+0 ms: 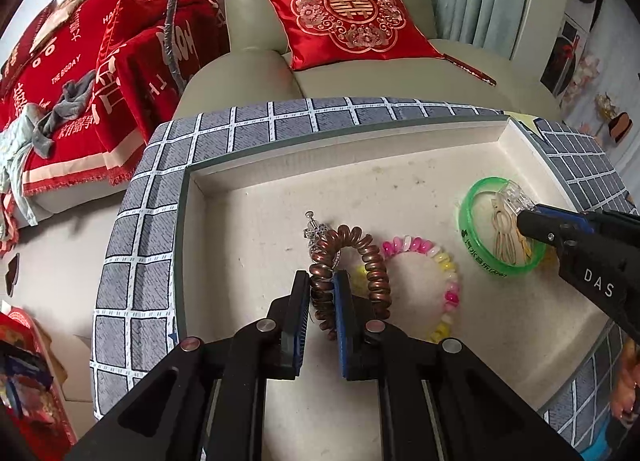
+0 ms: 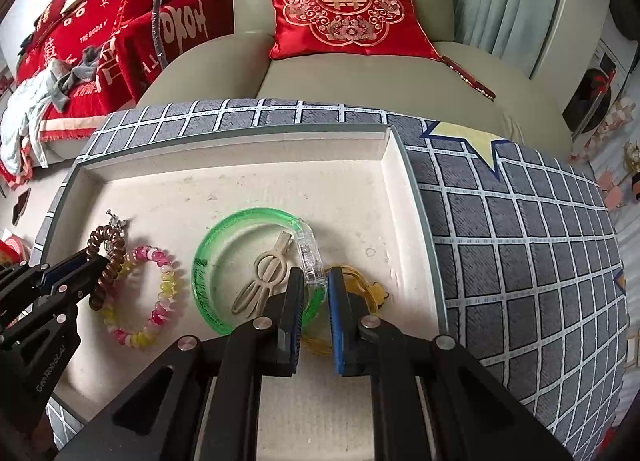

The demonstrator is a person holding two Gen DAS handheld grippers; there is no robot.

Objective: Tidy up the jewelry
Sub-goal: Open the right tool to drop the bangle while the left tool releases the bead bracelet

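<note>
In the white tray (image 2: 394,165) lay one brown coil band (image 1: 348,257), one bead bracelet (image 1: 440,261) and one green bangle (image 2: 208,261). The left hand-held gripper (image 1: 322,289) pinched the springy, light coil. The right hand-held gripper (image 2: 314,289) pinched the bangle's hard, likely slippery rim.

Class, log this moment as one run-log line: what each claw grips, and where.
left claw: shut on brown spiral hair tie | right claw: shut on green translucent plastic bangle | site: white shallow tray
</note>
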